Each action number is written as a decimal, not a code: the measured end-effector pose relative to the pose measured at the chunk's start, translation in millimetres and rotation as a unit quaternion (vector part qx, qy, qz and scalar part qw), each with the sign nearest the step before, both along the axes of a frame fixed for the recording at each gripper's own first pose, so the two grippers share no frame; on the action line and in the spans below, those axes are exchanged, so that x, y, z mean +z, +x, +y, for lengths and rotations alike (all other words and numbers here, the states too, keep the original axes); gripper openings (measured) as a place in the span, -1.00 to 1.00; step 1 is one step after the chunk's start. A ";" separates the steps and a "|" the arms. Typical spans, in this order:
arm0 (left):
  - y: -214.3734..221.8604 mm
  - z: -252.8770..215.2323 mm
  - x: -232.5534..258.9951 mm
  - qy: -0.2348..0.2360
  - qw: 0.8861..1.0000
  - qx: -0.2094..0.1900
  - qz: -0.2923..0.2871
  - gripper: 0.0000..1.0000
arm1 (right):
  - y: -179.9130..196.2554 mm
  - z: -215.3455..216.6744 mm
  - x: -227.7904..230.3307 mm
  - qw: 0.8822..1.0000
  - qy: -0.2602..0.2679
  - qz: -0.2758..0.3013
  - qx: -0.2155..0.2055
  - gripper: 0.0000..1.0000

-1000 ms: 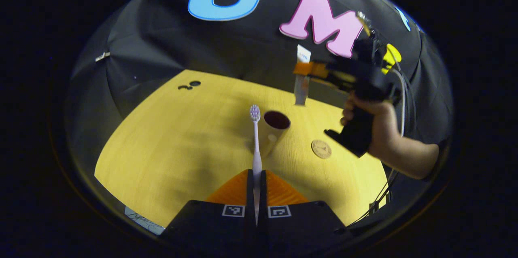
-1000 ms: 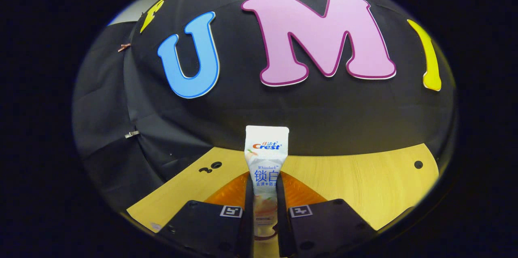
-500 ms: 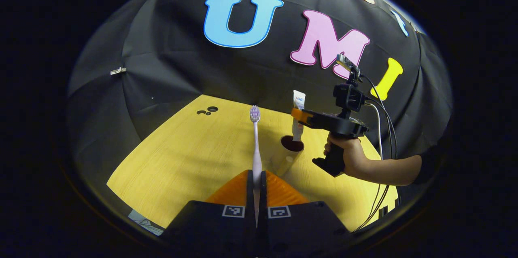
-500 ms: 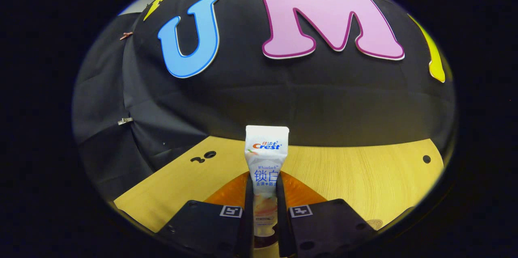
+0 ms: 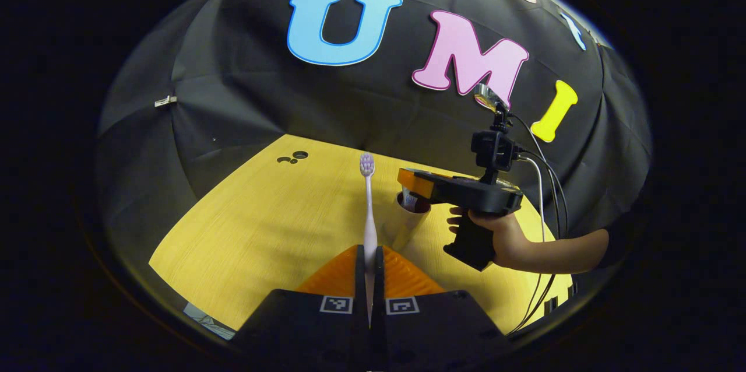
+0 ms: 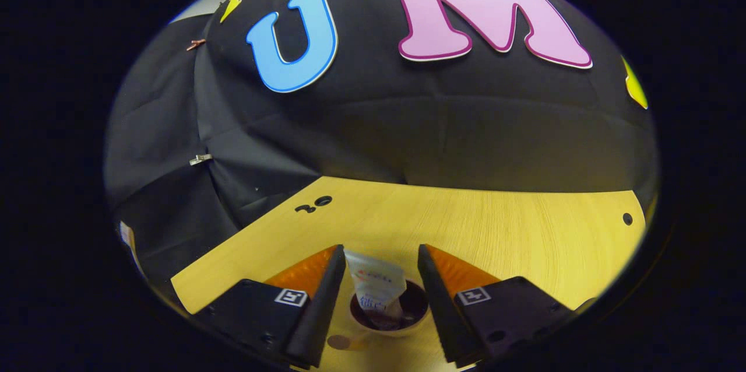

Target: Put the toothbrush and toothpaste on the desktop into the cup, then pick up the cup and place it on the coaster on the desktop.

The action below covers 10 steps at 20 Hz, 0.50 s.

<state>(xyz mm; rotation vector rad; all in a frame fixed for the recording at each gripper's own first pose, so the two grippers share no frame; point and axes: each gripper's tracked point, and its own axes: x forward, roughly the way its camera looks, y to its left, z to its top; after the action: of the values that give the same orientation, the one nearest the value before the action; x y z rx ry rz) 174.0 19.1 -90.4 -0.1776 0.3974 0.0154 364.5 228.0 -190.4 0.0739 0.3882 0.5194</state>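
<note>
My left gripper (image 5: 369, 261) is shut on the handle of a white toothbrush (image 5: 368, 214), which stands upright with its bristle head (image 5: 366, 163) on top. Just right of it on the wooden desktop (image 5: 262, 226) stands a pale cup (image 5: 412, 226). A person's hand (image 5: 504, 238) holds my right gripper (image 5: 411, 185) level over the cup's mouth. In the right gripper view, that gripper (image 6: 379, 281) is open, its fingers spread either side of the white toothpaste tube (image 6: 376, 284). The tube stands loose in the cup (image 6: 384, 325), leaning on its dark inside.
Black cloth walls close the desktop (image 6: 495, 232) at the back and left. Small dark holes (image 5: 294, 156) mark the far left of the desk, and another hole (image 6: 626, 218) the far right. Cables (image 5: 545, 185) trail from the right gripper. A paper scrap (image 5: 201, 318) lies at the near left edge.
My right gripper lowered the toothpaste into the cup and opened, letting the tube go. The left gripper has kept hold of the toothbrush and barely shifted.
</note>
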 end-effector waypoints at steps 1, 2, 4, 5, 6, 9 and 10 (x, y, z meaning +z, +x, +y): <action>0.8 -3.5 2.2 0.000 1.000 -0.003 -0.003 -0.88 | -3.2 -3.7 5.9 1.000 0.003 -0.003 0.002 0.69; 4.1 -8.0 4.5 0.000 1.000 -0.006 -0.008 -0.88 | -6.2 -9.2 12.8 1.000 0.005 -0.008 0.004 0.70; 16.4 -17.9 10.5 -0.002 1.000 -0.015 -0.020 -0.88 | -11.5 -28.2 26.0 1.000 0.009 -0.016 -0.002 0.96; 23.2 -22.4 14.3 -0.004 0.999 -0.019 -0.029 -0.88 | -13.1 -39.2 32.2 1.000 0.014 -0.019 -0.009 0.96; 30.9 -28.1 17.6 -0.008 0.999 -0.025 -0.039 -0.88 | -14.9 -51.5 36.0 1.000 0.016 -0.020 -0.017 0.96; 54.4 -43.3 33.1 -0.022 0.996 -0.039 -0.072 -0.88 | -18.7 -93.1 40.4 0.999 0.015 -0.013 -0.044 0.96; 63.9 -47.5 37.9 -0.027 0.995 -0.043 -0.085 -0.87 | -19.7 -107.2 40.5 0.998 0.014 -0.009 -0.054 0.96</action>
<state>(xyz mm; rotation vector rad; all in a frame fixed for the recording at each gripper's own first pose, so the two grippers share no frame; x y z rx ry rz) 237.9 -28.5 -52.5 -0.2129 0.2357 -0.0949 344.8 120.8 -150.0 0.1162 0.3570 0.4189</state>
